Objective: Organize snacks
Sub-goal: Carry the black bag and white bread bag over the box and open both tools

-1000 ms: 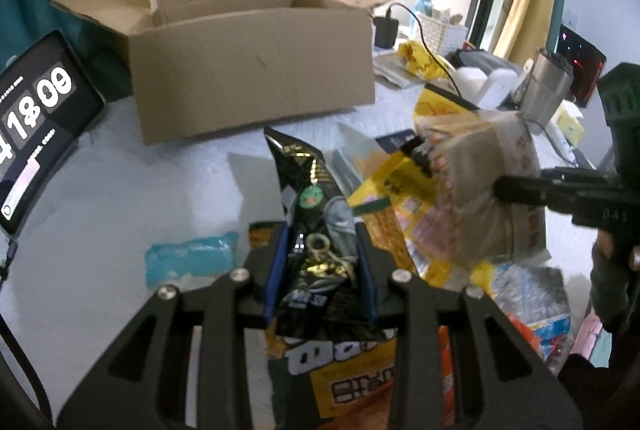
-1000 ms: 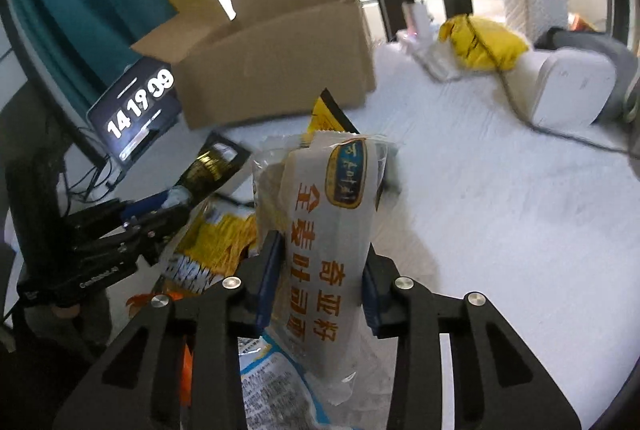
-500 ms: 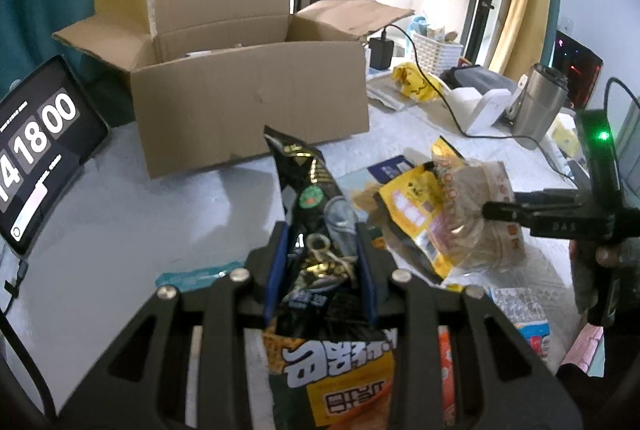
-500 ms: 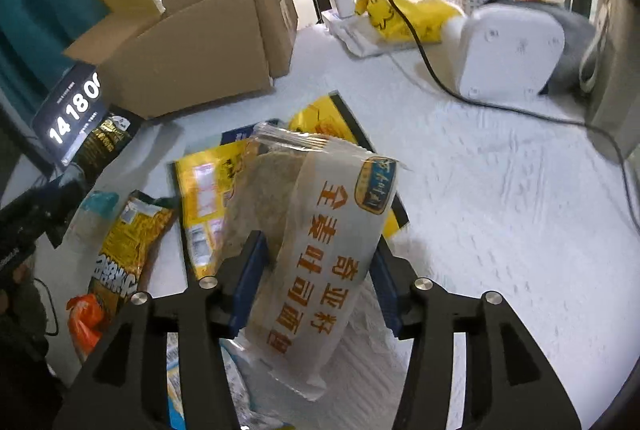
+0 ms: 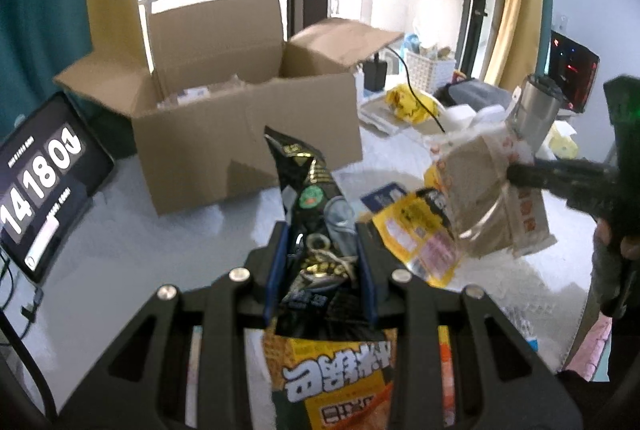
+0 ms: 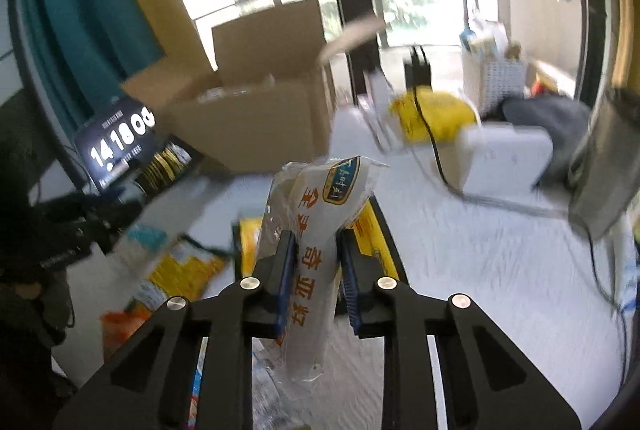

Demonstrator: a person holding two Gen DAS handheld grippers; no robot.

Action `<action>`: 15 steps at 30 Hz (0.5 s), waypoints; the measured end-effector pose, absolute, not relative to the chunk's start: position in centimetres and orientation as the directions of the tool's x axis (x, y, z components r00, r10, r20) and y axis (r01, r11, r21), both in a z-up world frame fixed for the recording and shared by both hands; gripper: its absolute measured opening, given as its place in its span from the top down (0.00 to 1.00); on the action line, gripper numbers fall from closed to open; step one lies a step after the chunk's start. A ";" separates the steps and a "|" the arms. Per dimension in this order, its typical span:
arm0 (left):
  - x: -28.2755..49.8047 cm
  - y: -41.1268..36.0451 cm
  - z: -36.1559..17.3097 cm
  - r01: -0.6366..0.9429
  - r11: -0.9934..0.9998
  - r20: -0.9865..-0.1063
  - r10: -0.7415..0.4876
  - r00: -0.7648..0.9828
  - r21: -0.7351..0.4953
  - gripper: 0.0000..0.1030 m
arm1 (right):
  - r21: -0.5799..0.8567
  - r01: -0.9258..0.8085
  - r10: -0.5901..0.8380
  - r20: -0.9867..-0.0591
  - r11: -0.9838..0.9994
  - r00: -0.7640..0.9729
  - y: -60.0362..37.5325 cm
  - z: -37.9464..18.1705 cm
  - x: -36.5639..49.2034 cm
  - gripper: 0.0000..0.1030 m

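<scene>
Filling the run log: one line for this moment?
left hand-held gripper: shut on black snack bag | right hand-held gripper: closing on bread pack | box: open

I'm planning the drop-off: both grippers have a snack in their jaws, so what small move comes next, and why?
Probably carry both forward over the open box. The left gripper is clamped on the black bag; the right gripper, whose jaws have just been closing, pinches the bread pack. Both packs look clear of the table, and the box's flaps stand open ahead.
</scene>
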State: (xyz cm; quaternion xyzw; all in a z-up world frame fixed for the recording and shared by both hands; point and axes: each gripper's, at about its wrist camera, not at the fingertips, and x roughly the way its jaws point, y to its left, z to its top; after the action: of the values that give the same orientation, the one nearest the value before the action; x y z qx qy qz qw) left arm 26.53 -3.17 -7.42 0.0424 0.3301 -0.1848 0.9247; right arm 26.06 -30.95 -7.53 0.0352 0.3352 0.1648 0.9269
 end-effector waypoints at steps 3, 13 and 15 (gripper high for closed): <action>27.0 -3.0 -6.3 0.361 0.932 -0.606 -0.305 0.735 -0.031 0.68 | 0.163 -0.307 0.344 -0.569 0.938 0.747 -30.2 -5.8 27.1 0.77; 31.3 -1.7 -2.0 0.309 0.950 -0.509 -0.246 0.825 0.043 0.68 | 0.094 -0.372 0.374 -0.440 0.924 0.817 -27.4 0.1 32.8 0.77; 32.4 -1.3 -1.4 0.296 0.954 -0.490 -0.236 0.839 0.046 0.68 | 0.087 -0.379 0.380 -0.411 0.921 0.829 -27.1 1.2 34.2 0.77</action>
State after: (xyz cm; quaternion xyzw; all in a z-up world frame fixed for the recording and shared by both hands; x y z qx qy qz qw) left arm 32.42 -1.33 -1.42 0.0601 0.2475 -0.1390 0.9570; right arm 34.19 -27.06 1.16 0.0009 0.2151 0.1983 0.9563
